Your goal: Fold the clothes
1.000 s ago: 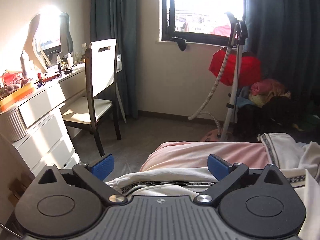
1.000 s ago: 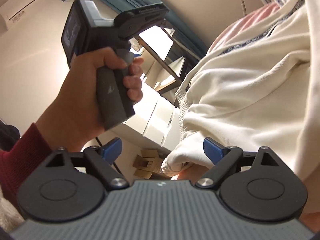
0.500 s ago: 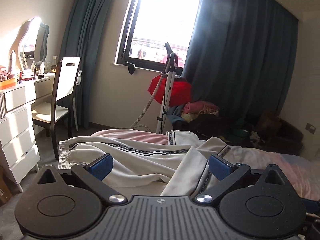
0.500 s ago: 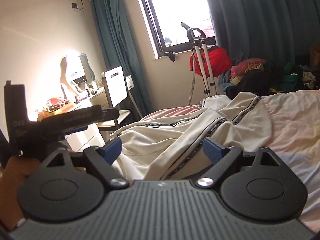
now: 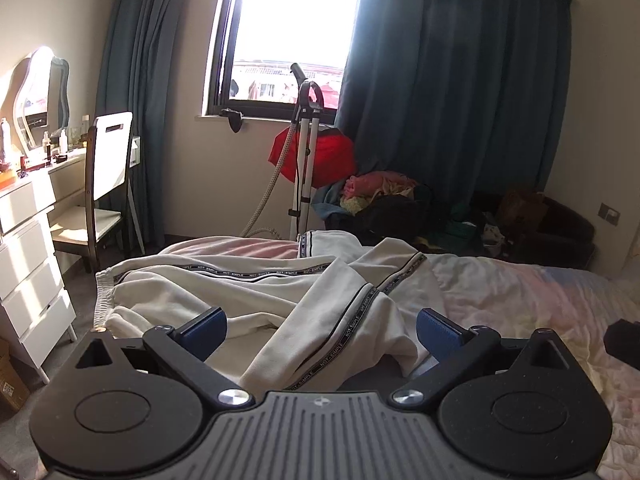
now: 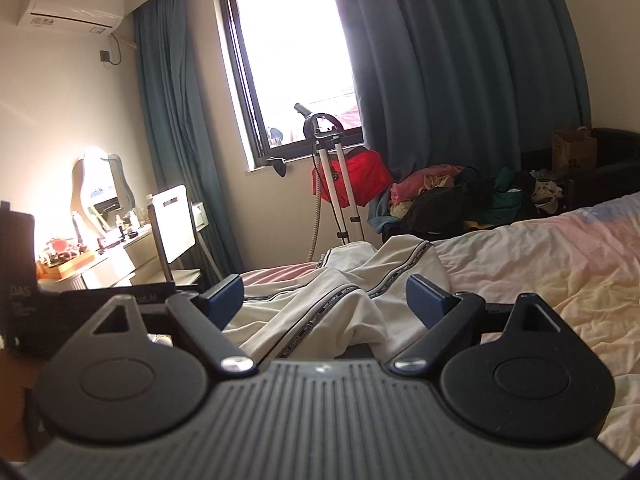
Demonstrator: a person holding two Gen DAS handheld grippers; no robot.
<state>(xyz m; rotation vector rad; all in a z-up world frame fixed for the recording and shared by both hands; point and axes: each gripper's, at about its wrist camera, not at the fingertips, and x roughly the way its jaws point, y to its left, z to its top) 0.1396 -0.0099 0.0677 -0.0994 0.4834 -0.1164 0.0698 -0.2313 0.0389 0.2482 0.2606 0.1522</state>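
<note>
Left hand-held gripper (image 5: 320, 330): fingers spread wide, nothing between the pads. It hangs just above the near end of the trousers (image 5: 280, 300), pointing along them toward the window (image 5: 288, 36).

Right hand-held gripper (image 6: 324, 300): fingers likewise spread, holding nothing. It sits on the side of the trousers away from the chair (image 6: 174, 220), level with its partner, whose dark body shows at the left edge of the right wrist view.

Trousers: cream, with a dark lettered stripe down each leg. They lie crumpled on the bed (image 5: 520, 300), at its chair-side half. The elastic waistband (image 5: 105, 284) lies at the edge of the bed nearest the chair. The legs run away from it, crossed and bunched, one draped over the other. No neat fold is visible.

Judgement on step: the garment is laid down but not yet squared up; folding proper has not begun. Both grippers appear to be between grasps.

Next move, as judged: each gripper must close on an edge of the cloth, most likely the waistband and a leg end, then draw the legs apart and flat before any fold. The overlapped legs call for a pinch on one layer only; catching both layers would carry the tangle along.

Beyond the trousers: a steamer stand (image 5: 304, 152), a pile of clothes (image 5: 376, 192) and curtains (image 5: 452, 100) stand by the window.
</note>
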